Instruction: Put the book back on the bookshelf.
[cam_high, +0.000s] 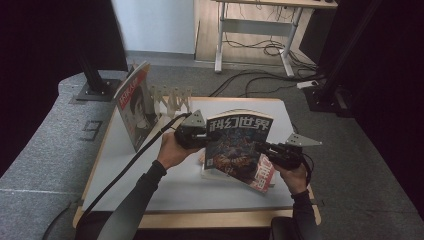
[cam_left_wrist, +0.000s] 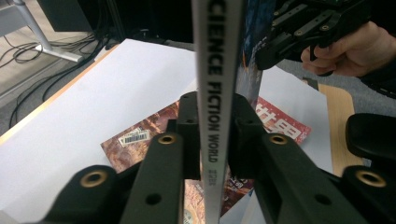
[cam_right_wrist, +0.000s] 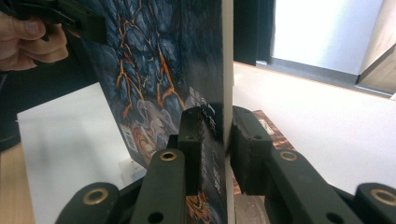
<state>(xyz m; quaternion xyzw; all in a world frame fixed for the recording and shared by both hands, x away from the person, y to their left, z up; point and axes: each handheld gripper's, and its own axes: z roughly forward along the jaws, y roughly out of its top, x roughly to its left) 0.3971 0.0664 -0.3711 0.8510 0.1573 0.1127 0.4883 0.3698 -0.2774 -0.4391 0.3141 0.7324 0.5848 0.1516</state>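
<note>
The left gripper (cam_left_wrist: 215, 135) was clamped on the spine of the science-fiction magazine (cam_high: 239, 145), held upright above the table (cam_high: 150, 190); the right gripper (cam_right_wrist: 219, 135) pinched its opposite edge. Thin, light and floppy, it probably handled best gripped at both edges.

A grey carpeted floor (cam_high: 350, 165) strewn with cables (cam_high: 260, 47) lay beyond the counter (cam_high: 150, 185), a white-legged desk (cam_high: 255, 30) behind.
</note>
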